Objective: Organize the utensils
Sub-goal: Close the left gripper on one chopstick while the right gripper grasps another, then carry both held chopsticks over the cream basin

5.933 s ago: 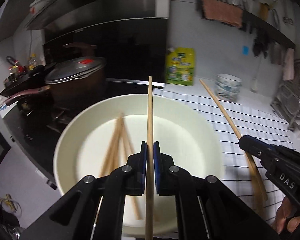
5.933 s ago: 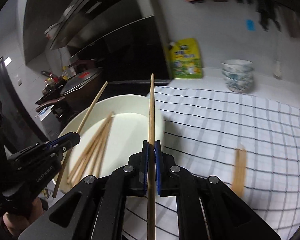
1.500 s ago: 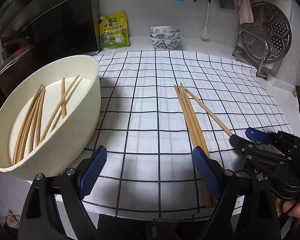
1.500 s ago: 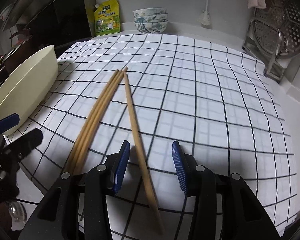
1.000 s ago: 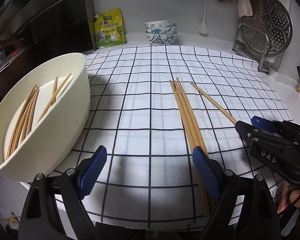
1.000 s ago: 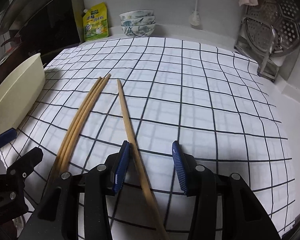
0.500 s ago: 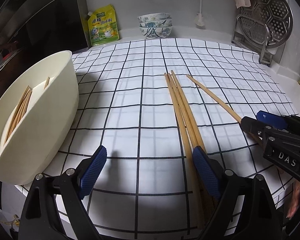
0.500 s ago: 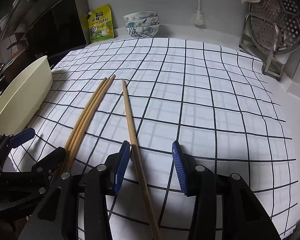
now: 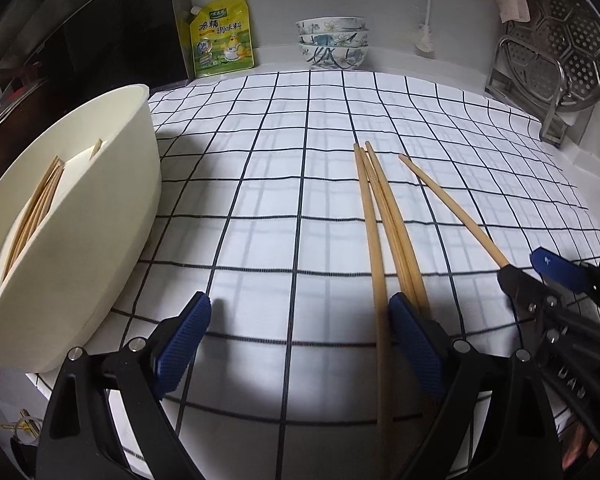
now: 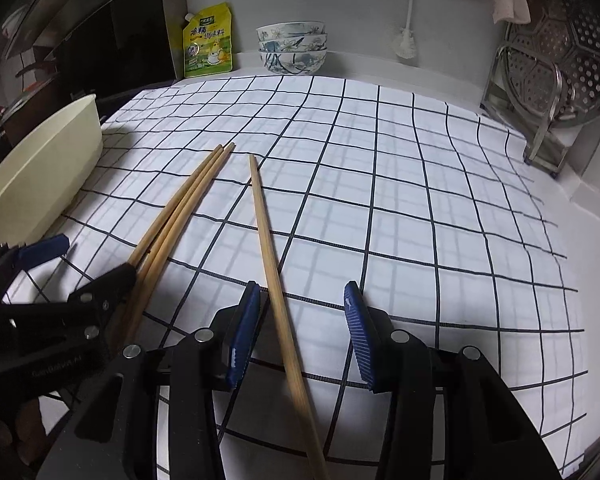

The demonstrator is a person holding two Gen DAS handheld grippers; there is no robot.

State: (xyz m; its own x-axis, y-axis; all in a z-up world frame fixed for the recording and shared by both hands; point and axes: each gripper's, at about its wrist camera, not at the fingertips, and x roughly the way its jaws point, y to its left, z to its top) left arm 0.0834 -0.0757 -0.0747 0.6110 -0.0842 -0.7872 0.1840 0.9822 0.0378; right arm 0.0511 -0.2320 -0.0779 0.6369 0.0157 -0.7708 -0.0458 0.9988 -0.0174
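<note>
1. Left gripper (image 9: pixel 300 320): black two-finger tool with blue ribbed pads, jaws spread wide, gripping nothing, low over the white cloth with a black grid pattern (image 9: pixel 260 184).
2. Right-hand blue pad (image 9: pixel 414 338) of that gripper: just beside the near ends of the bundle of three long, thin wooden chopsticks (image 9: pixel 384 216), one stick passing inside the jaw gap, the other two running behind the pad.
3. Right gripper (image 10: pixel 300 332): same black build with blue pads, jaws parted, closed on nothing.
4. Single wooden chopstick (image 10: pixel 270 252): flat on the cloth, running between the right gripper's two pads, closer to the left pad (image 10: pixel 242 336); contact with the pad impossible to judge.
5. Bundle of three: side by side on the cloth, far tips nearly together, apart from the single stick, which angles away to the right.
6. Large round cream plastic basin (image 9: pixel 84 216): at the left edge of the cloth, with more wooden chopsticks (image 9: pixel 36 212) lying inside against its far wall.
7. At the back wall: yellow-green printed seasoning pouch (image 9: pixel 222 36) standing upright, and beside it a stack of white bowls with blue floral pattern (image 9: pixel 332 42).
8. Far right: perforated round metal steamer plate (image 9: pixel 560 52) propped upright in a wire rack.
</note>
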